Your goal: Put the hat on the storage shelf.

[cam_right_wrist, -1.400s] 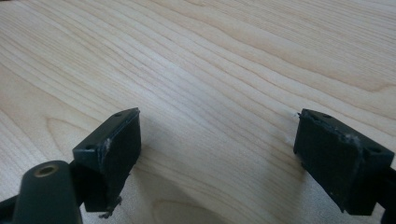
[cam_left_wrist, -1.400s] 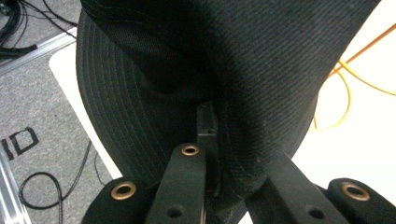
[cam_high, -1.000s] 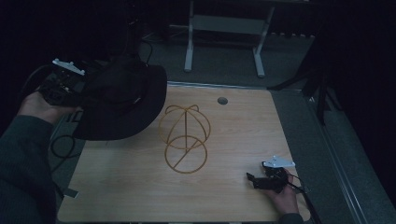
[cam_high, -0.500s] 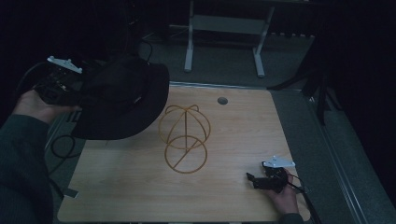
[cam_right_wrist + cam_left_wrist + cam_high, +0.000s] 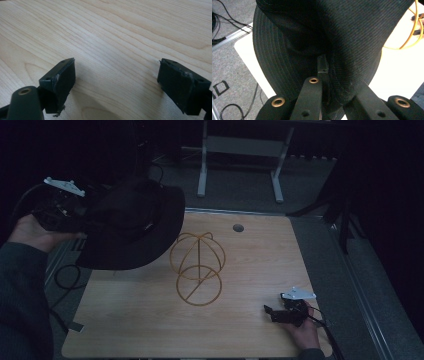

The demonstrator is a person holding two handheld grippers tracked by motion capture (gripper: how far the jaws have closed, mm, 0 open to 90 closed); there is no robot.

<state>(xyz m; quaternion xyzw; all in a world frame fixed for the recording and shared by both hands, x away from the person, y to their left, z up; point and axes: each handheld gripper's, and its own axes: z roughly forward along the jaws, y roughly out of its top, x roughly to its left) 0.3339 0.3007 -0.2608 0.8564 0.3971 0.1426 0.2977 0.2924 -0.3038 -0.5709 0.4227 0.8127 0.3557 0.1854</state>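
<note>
dim room, grey floor, maybe carpet

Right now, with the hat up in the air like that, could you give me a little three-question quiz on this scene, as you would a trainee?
1. True or false: the left gripper is shut on the brim of the black hat.
2. Where is the wire hat stand? A) lying on the floor B) upright near the middle of the wooden table C) inside the hat
3. In a few words: how do the fingers of the right gripper stand, and what is between them?

Key
1. True; the left gripper view shows the brim pinched between its fingers.
2. B
3. Wide apart, low over bare table, nothing between them.
</note>
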